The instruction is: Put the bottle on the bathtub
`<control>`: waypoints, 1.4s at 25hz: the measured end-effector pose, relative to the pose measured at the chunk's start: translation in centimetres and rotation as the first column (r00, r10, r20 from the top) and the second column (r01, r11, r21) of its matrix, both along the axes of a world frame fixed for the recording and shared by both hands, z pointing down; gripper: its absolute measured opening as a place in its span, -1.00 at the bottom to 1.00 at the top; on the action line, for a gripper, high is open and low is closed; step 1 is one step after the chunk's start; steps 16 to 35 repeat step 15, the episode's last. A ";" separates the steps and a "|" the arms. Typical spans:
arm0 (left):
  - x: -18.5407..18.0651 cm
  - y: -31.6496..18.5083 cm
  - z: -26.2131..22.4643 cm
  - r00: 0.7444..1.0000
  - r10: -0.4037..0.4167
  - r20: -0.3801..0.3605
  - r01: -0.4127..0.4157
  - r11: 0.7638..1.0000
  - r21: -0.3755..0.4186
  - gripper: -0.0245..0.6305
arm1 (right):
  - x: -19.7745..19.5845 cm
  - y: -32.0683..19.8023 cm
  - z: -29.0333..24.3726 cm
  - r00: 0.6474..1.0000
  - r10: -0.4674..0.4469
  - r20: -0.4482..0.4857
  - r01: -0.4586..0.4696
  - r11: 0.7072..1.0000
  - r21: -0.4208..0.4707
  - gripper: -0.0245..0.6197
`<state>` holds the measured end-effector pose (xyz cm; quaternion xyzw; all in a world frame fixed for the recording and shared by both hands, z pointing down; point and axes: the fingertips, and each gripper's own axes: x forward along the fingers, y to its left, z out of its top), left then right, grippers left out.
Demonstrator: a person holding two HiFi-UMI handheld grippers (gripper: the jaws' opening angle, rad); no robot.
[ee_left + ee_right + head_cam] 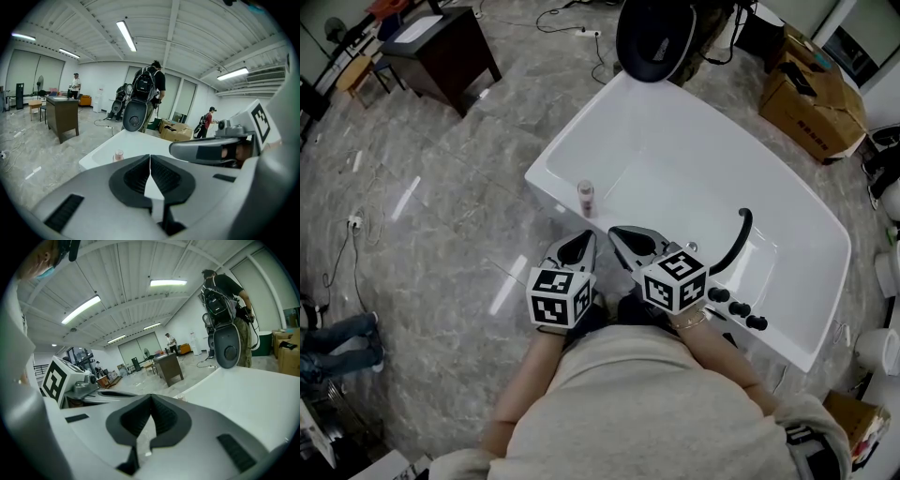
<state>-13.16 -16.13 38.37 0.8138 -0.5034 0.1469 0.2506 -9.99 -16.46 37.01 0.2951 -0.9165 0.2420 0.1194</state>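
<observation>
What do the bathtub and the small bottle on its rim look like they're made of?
Bathtub: glossy white with smooth moulded curves and soft reflections, likely acrylic or enamel. Bottle: pinkish and small, too small to judge well; probably plastic, possibly glass.

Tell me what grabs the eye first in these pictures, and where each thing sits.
A big white bathtub fills the middle of the head view, set on a grey marble floor. A small pink bottle stands upright on the tub's near rim, with a curved black faucet further right. Just in front of the bottle, not touching it, the left gripper and right gripper point toward the tub, both with jaws together and empty.
</observation>
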 end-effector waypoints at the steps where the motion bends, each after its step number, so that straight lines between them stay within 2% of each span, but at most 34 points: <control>1: -0.1 0.1 0.0 1.000 -0.003 0.000 0.003 1.000 -0.001 -0.90 | 0.0 0.0 0.0 1.000 0.001 0.001 -0.001 1.000 0.002 -0.93; 15: -1.0 0.2 -0.2 0.999 -0.018 -0.032 0.018 1.000 -0.010 -0.90 | -0.7 0.5 0.5 1.000 -0.014 -0.018 0.014 1.000 0.001 -0.93; 35: -1.0 0.2 -0.2 0.999 -0.018 -0.032 0.018 1.000 -0.010 -0.90 | -0.7 0.5 0.5 1.000 -0.014 -0.018 0.014 1.000 0.001 -0.93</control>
